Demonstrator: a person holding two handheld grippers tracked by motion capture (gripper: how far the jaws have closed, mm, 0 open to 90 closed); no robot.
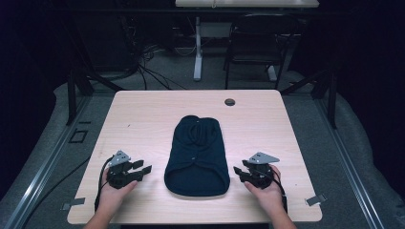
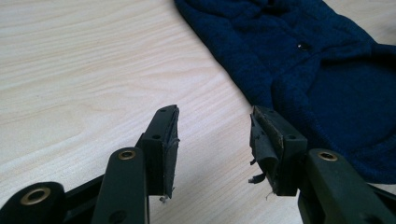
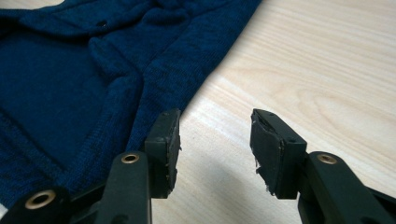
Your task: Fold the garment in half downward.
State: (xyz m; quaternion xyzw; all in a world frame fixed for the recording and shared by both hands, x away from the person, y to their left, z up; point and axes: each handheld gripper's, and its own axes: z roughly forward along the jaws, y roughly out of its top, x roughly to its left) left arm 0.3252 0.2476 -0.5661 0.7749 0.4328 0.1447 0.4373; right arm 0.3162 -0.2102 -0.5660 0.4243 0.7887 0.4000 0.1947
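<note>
A dark blue knitted garment (image 1: 197,156) lies flat at the middle of the wooden table (image 1: 143,114), its wide hem toward the person and its narrow collar end away. The 2 grippers flank it, each resting just beside 1 lower edge without touching the cloth. The left gripper (image 1: 142,168) and the right gripper (image 1: 237,172) both point inward with jaws spread wide and empty, a symmetrical stance that would suit taking both sides of the garment at once.

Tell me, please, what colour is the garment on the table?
Dark navy blue knit garment; the right gripper view shows it best.
</note>
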